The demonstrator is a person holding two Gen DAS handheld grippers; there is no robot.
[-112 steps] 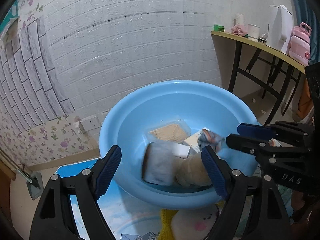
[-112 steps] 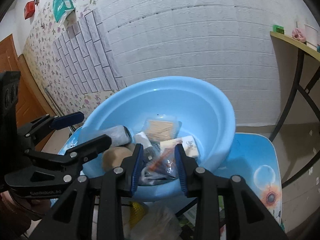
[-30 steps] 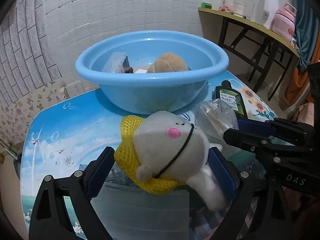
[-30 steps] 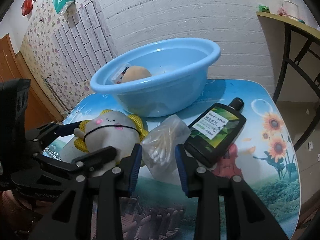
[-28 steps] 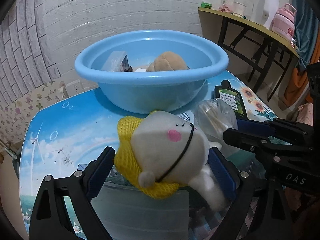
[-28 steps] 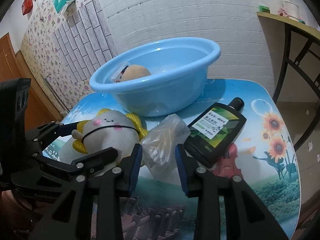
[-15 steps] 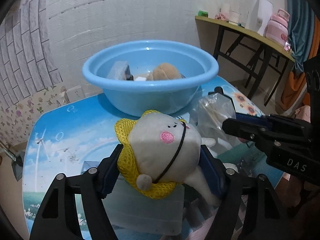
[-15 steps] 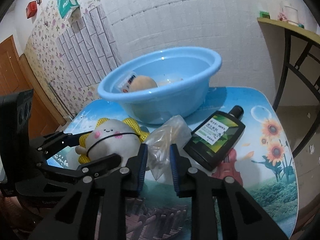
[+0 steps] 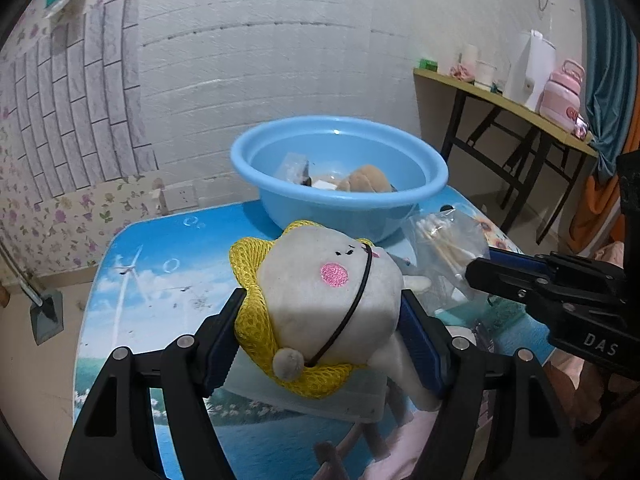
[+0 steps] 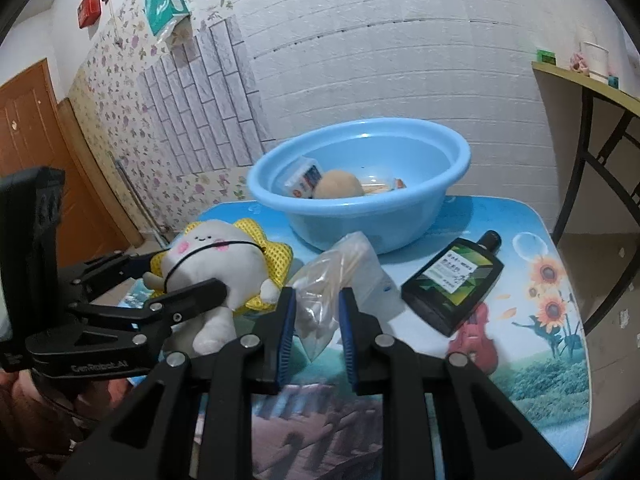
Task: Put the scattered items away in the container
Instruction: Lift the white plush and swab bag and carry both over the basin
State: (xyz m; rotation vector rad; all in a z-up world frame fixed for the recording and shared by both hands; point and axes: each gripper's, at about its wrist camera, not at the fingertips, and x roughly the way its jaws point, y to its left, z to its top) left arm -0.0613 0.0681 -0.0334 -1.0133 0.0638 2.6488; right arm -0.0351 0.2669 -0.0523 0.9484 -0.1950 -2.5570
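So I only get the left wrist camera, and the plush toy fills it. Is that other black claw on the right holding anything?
Observer: Yes. In the right wrist view the right gripper is shut on the clear bag of cotton swabs, pinched between its blue pads.
Operator: Is anything lying on the table that I can't see?
Observer: A dark flat bottle with a green label lies to the right of the bag, untouched.
Operator: And my toy, from the side?
Observer: The plush toy has a white leg dangling below the left gripper, whose jaws have just closed on it.
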